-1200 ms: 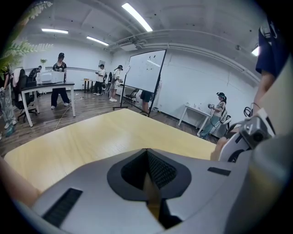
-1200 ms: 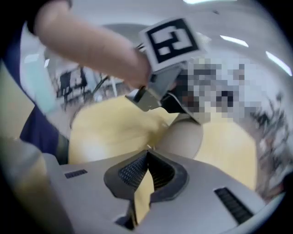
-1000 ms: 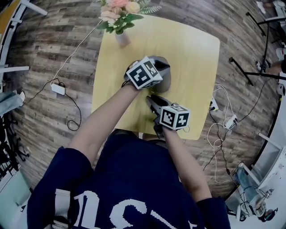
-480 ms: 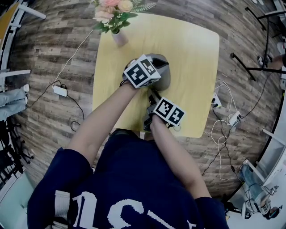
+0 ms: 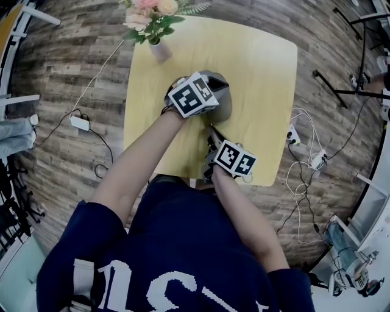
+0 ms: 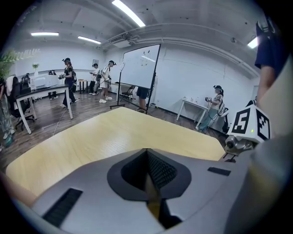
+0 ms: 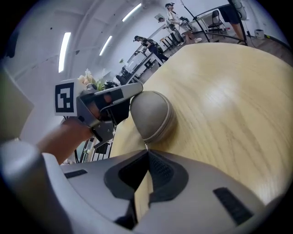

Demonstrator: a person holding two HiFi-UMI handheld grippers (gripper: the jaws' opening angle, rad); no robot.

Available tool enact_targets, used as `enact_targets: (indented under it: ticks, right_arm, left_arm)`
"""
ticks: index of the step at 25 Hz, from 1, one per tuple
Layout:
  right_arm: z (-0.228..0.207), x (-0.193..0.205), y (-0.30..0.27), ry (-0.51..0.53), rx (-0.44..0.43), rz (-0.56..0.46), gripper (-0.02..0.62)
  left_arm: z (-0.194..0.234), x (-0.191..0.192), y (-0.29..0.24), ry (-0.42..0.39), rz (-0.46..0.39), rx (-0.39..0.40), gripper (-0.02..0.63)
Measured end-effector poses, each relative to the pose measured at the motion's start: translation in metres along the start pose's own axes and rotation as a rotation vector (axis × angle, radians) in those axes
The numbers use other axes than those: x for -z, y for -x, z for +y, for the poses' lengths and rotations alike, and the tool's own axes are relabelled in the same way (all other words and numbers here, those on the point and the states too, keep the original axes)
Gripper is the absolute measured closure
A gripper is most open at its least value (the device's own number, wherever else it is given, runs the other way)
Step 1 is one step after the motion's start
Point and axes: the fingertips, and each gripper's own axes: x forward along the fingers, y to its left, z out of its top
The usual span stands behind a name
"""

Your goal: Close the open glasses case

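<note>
A: Where's the glasses case point(image 5: 220, 100)?
B: On the table point(image 5: 268, 67), about the table's middle. Grey, domed. The lid is down on the base, and a zip seam runs round the side that faces the table's near edge.
A: Zipped all the way?
B: Can't tell.
A: Left gripper point(image 6: 147, 155)?
B: Over the table's middle, slanting down, lying against the case. Jaws closed, pads together, nothing between them.
A: Right gripper point(image 7: 146, 153)?
B: Over the table's near edge, also slanting down, tips aimed at the table's middle. The jaws have just been closing and now they meet. 1 small zip pull point(image 7: 145, 146) sits right at the tips. Pinched or just touching, can't tell.
A: Are the 2 grippers touching each other?
B: No, apart.
A: Anything else on the table?
B: 1 vase point(image 5: 159, 50) of pink flowers point(image 5: 152, 12) at the table's far left corner.
A: Off the table?
B: Cables point(image 5: 298, 201) on the wood floor point(image 5: 73, 61) by the table's right side. People point(image 6: 68, 77) stand well beyond the table's far edge.
</note>
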Motion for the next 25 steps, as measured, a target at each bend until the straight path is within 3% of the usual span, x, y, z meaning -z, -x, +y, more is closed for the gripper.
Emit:
enact_targets:
  ticks: [5,9,14,25]
  right_arm:
    - [-0.002,0.005,0.003,0.064,-0.024,0.032,0.571]
    - [-0.001,0.009,0.004,0.129,-0.027,0.062,0.571]
    - [-0.002,0.009,0.006,0.166,-0.029,0.064,0.571]
    - [-0.019,-0.01,0.031,0.192,-0.033,0.004,0.572]
  left_arm:
    - [-0.012,0.001,0.008,-0.004,0.003,0.032,0.592]
    - [-0.033,0.009,0.019,0.056,-0.026,0.055,0.592]
    - [-0.041,0.014,0.018,0.011,0.032,0.049,0.594]
    - [-0.04,0.017,0.017,-0.007,0.058,0.06,0.594]
